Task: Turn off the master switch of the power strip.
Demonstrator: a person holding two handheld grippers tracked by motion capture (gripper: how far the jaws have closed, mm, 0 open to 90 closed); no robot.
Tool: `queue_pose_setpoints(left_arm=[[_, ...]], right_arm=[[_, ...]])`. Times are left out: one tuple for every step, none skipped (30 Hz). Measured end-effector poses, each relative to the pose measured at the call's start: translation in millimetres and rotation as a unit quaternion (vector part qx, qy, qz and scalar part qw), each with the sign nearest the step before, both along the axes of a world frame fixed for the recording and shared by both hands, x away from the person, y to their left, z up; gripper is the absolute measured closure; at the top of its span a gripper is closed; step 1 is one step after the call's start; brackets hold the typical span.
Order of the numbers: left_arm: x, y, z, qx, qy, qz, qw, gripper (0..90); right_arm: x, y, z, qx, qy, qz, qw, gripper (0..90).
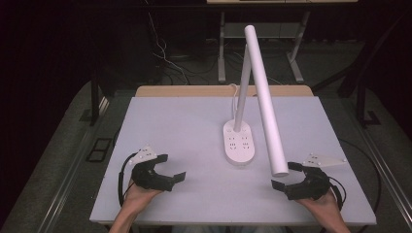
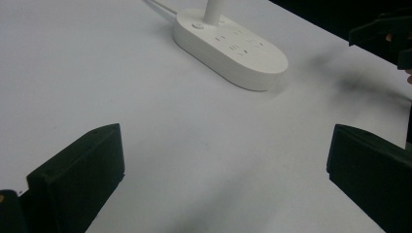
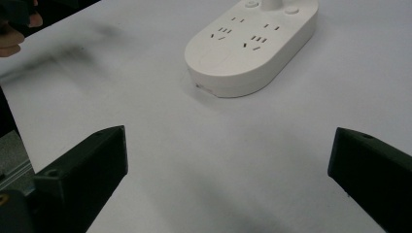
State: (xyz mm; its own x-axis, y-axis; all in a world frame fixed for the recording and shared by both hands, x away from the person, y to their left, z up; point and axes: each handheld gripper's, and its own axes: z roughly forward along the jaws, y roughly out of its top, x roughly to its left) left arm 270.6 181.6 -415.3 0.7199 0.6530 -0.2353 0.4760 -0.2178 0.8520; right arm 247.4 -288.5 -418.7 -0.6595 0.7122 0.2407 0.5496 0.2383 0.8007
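Both grippers rest low over the worktop (image 1: 170, 126), jaws spread wide and holding nothing. The white lamp base (image 1: 238, 141) lies ahead of and between the left gripper (image 1: 171, 171) and the right gripper (image 1: 284, 175), apart from both.

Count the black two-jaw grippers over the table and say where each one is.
2. The left black two-jaw gripper hovers over the white table's near left part, jaws open. The right black two-jaw gripper sits at the near right, jaws open, just below the white lamp head's tip.
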Motion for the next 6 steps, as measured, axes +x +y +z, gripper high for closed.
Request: queue_pose_setpoints(left_arm=[[-1.1, 0.2, -0.7, 0.001, -0.004, 0.001, 1.0000, 0.0], [-2.3, 0.4, -1.5, 0.000, -0.006, 0.004, 1.0000, 0.0], [-2.9, 0.7, -2.7, -0.003, -0.009, 0.008, 0.9999, 0.0], [-3.3, 1.5, -3.7, -0.005, -0.008, 0.009, 0.9999, 0.0], [-3.6, 2.0, -4.6, -0.006, -0.009, 0.009, 0.9999, 0.0], [-3.9, 2.1, -5.1, -0.007, -0.009, 0.010, 0.9999, 0.0]], right_arm=[[0.0, -0.1, -0.1, 0.000, 0.001, 0.000, 1.0000, 0.1], [0.0, -0.1, -0.1, 0.001, 0.001, 0.000, 1.0000, 0.1], [-0.1, -0.2, -0.1, 0.001, 0.001, 0.000, 1.0000, 0.1], [-0.2, -0.3, -0.1, 0.001, 0.001, 0.001, 1.0000, 0.1], [-0.2, -0.3, -0.3, 0.001, 0.001, 0.001, 1.0000, 0.1], [-0.2, -0.1, -0.4, 0.001, 0.002, 0.001, 1.0000, 0.1]])
